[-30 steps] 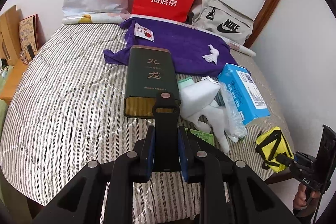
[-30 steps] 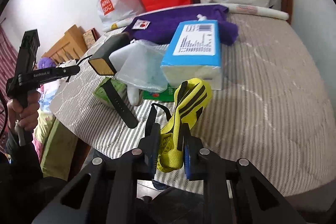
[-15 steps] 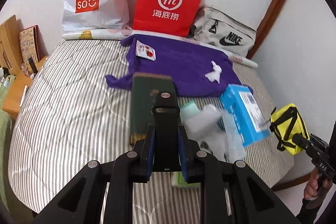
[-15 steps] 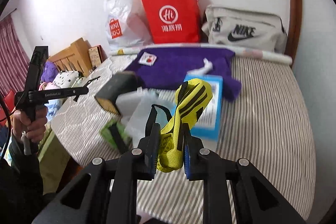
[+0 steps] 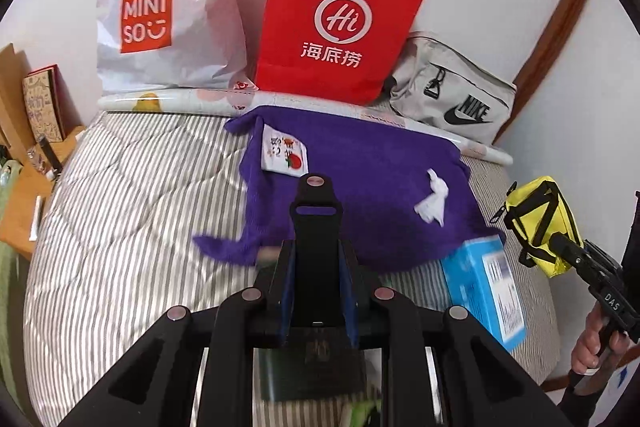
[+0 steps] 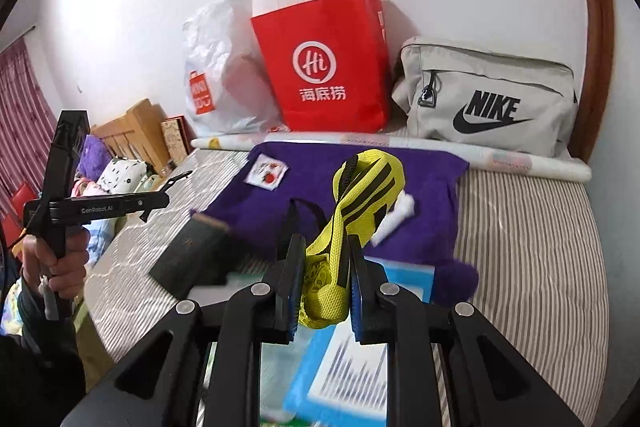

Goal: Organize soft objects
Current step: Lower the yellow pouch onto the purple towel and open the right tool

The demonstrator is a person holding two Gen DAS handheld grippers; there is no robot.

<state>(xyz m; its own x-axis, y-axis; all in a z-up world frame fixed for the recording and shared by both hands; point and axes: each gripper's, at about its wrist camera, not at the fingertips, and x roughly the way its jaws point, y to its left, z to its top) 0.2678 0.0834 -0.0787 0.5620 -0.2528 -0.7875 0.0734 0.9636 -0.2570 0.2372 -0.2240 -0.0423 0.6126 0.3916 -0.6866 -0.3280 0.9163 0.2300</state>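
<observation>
Left gripper [image 5: 316,291]: fingers clamped on an upright black strap [image 5: 317,247], held above the striped bed [image 5: 120,227]. Right gripper [image 6: 322,291]: fingers clamped on a yellow mesh pouch [image 6: 352,211], raised over the purple towel [image 6: 424,195]. Beneath lie a blue tissue pack [image 6: 344,379] and dark box [image 6: 192,247]; against the wall stand a red paper bag [image 6: 328,67] and grey Nike bag [image 6: 488,99].
</observation>
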